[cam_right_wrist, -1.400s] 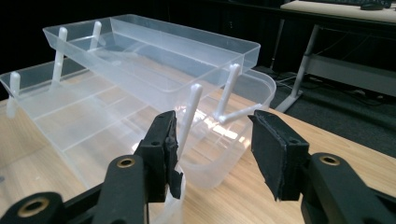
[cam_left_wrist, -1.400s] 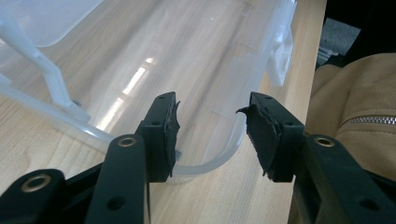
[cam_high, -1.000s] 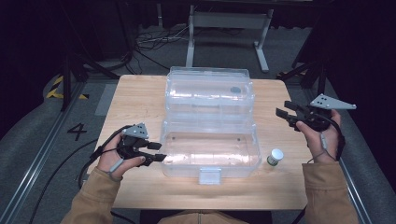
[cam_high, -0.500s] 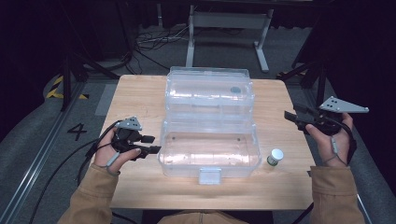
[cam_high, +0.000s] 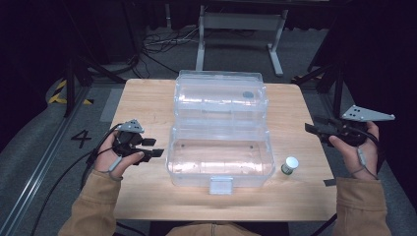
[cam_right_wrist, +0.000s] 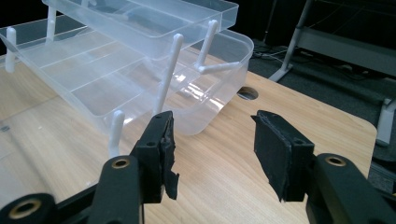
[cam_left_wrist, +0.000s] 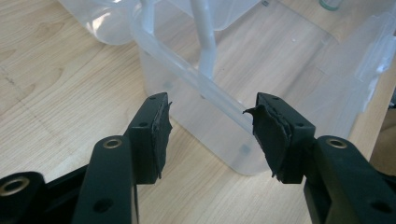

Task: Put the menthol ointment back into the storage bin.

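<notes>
We read one black digit "4" (cam_high: 81, 138) on the grey floor (cam_high: 39, 147) left of the table, no other legible text

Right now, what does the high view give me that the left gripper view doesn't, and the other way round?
The high view alone shows the person's hands with the left gripper and right gripper, both open and apart from the clear plastic box, plus the box's front latch.

The left gripper view alone shows its torn black pads up close, nothing between them, and the box's white hinge arm.

Both show the opened box, the wooden table and the small bottle beyond the box.
</notes>
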Motion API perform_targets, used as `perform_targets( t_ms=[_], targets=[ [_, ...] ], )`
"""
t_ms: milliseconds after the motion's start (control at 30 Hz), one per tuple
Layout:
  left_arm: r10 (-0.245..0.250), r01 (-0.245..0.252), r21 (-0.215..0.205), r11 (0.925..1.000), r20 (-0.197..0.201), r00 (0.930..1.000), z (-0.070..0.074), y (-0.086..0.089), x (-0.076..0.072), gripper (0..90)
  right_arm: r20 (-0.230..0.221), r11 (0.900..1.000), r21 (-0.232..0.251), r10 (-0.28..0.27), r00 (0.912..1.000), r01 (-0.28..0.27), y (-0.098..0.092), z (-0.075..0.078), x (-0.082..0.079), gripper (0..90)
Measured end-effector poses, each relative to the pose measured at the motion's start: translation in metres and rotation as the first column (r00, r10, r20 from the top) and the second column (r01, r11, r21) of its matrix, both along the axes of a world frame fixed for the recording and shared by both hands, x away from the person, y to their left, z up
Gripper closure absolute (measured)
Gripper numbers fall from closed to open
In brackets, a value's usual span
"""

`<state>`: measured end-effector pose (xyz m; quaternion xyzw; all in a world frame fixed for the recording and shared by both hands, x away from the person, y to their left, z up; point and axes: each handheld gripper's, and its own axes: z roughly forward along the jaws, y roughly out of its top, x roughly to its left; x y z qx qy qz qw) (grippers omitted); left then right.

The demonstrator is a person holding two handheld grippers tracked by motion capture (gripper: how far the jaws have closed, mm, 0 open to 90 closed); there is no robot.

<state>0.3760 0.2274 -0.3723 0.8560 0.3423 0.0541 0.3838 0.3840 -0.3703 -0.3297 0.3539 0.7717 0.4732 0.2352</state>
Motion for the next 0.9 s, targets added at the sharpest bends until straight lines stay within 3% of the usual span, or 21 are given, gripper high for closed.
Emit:
perform_targets(
  t_ms=[133, 467, 900],
  targets=[
    [0.014, -0.014, 0.005, 0.9999, -0.007, 0.9999, -0.002, 0.003, 0.001, 46.5, -0.012, 1.0, -0.006, 0.01, 0.9999, -0.01, -0.001, 0.001, -0.001, 48.3],
    [0.027, -0.027, 0.005, 0.9996, -0.021, 0.9994, -0.004, 0.006, 0.003, 46.1, -0.07, 0.995, -0.073, 0.055, 0.996, -0.061, 0.002, 0.001, -0.002, 48.3],
    [0.04, -0.039, 0.019, 0.999, -0.031, 0.9987, -0.006, 0.01, 0.0, 45.5, -0.148, 0.975, -0.168, 0.119, 0.9818, -0.144, 0.016, -0.004, 0.001, 47.7]
  ],
)
